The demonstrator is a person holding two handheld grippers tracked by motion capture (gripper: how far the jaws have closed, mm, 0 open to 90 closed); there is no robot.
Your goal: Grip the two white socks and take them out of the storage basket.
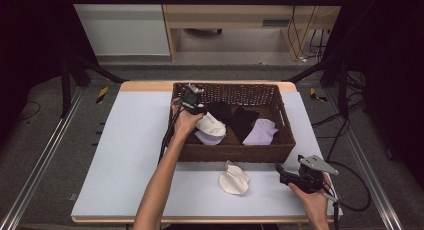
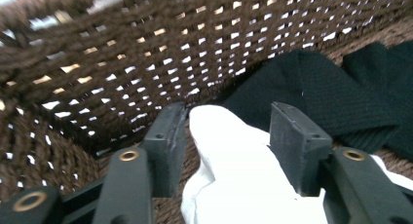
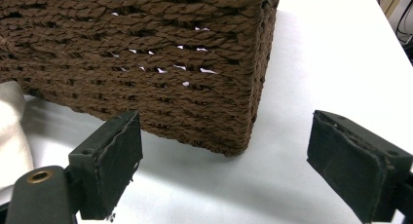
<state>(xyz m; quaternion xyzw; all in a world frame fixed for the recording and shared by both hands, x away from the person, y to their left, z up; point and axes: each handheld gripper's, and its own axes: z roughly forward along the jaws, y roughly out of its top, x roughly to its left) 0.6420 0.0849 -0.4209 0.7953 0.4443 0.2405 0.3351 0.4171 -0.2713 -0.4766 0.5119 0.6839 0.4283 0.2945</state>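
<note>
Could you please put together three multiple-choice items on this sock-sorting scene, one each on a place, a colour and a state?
1. Where does the cream sock outside the basket lie?
A. On the table in front of the basket
B. On the floor
C. On the basket's rim

2. What colour is the sock at the basket's right end?
A. Red
B. Lilac
C. Green

3. How does the right gripper stand?
A. Shut on a sock
B. Shut on the basket
C. Open, holding nothing

Answers: 1 A, the high view shows it on the pale table by the near wall. 2 B, a lilac sock lies there. 3 C, the right gripper view shows its jaws wide apart over bare table.
</note>
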